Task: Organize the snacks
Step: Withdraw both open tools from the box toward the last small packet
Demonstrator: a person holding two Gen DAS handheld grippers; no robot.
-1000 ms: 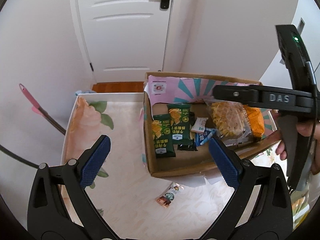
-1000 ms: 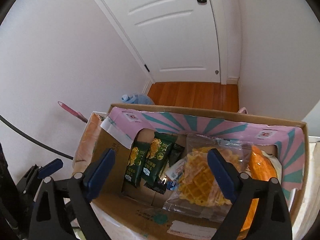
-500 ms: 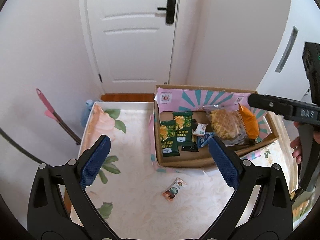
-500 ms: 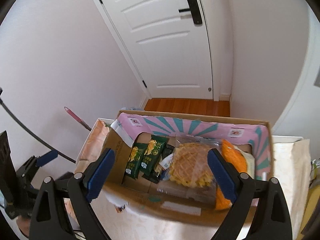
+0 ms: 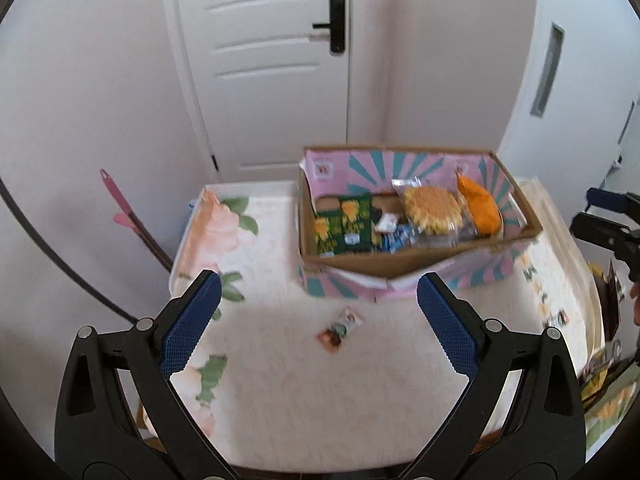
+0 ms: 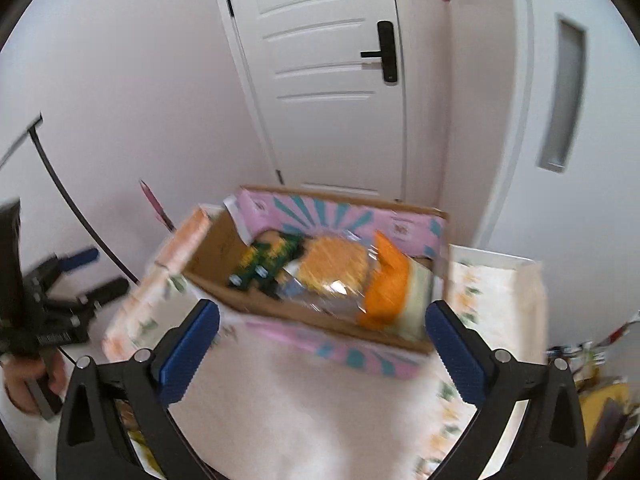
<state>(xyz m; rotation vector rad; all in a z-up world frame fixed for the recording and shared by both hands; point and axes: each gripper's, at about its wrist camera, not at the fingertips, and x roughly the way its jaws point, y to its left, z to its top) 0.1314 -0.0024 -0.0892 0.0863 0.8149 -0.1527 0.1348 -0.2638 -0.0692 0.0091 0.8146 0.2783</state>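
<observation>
On the floral cloth [image 5: 280,380] one small packet [image 5: 340,327] lies outside the box [image 5: 400,262], likely next target; left gripper [image 5: 318,322] and right gripper [image 6: 322,346] gape wide, grasping nothing, right jaws just widened.

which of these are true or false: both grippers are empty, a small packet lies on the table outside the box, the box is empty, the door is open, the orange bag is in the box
1. Both grippers are empty. True: the left gripper and right gripper stand open with nothing between the pads.
2. A small packet lies on the table outside the box. True: the small packet lies on the floral tablecloth, in front of the cardboard box.
3. The box is empty. False: it holds green packets, a waffle bag and other snacks.
4. The door is open. False: the white door is shut.
5. The orange bag is in the box. True: the orange bag sits at its right end.
</observation>
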